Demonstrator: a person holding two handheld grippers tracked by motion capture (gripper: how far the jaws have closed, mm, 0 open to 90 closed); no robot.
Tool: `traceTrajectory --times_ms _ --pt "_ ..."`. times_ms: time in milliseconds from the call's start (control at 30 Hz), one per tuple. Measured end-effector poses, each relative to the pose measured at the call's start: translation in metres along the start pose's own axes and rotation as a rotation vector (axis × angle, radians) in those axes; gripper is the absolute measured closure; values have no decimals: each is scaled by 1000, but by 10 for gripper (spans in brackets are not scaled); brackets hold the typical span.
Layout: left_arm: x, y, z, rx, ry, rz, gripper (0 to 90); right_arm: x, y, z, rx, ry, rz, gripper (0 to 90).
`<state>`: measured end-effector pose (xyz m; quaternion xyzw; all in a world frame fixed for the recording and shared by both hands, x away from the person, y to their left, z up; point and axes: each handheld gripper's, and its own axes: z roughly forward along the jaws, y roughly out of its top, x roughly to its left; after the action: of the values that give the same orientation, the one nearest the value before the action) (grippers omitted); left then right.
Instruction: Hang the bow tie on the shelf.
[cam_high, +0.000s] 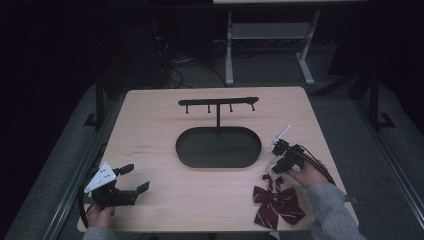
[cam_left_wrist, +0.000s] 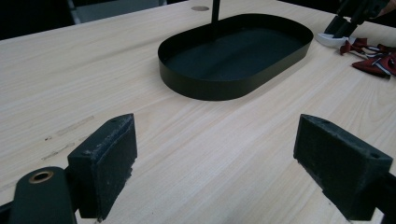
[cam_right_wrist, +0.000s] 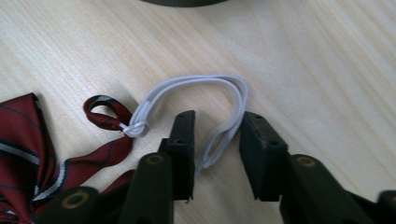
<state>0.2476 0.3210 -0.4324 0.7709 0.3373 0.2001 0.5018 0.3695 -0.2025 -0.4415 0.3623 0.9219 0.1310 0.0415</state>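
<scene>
table (cam_high: 165, 200) of pale wood, seen from the high view. black oval tray (cam_high: 218, 147) sits mid-table, a thin post rising from its far side to a black hook bar (cam_high: 218, 102) with small pegs hanging under it.

dark red striped bow tie (cam_high: 276, 202) lies flat near the table's front right corner, well apart from the tray. white elastic loop (cam_right_wrist: 201, 107) is tied to 1 end of the bow tie and lies curved on the wood.

right gripper (cam_right_wrist: 215, 140) is low over the table just beside the bow tie, held by a hand (cam_high: 306, 175) in a grey sleeve. its 2 jaws stand partly apart, 1 on each side of a strand of the elastic loop; not clamped on it, a gap shows on both sides.

left gripper (cam_high: 135, 179) rests near the front left corner, well apart from the tray, jaws spread wide and released, bare wood between them. it faces the tray in the left gripper view.
</scene>
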Motion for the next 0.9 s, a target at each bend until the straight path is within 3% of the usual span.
traceTrajectory --times_ms 67,367,633,900 --pt "0 0 0 1 0 0 131 2 0 0 4 -16 -10 707" --pt "0 0 0 -5 2 -2 131 3 1 0 7 4 -21 836" --pt "0 0 0 -4 2 3 131 4 0 -1 8 10 -42 871" --pt "0 0 0 0 -2 2 131 8 0 -12 -36 24 -71 874"
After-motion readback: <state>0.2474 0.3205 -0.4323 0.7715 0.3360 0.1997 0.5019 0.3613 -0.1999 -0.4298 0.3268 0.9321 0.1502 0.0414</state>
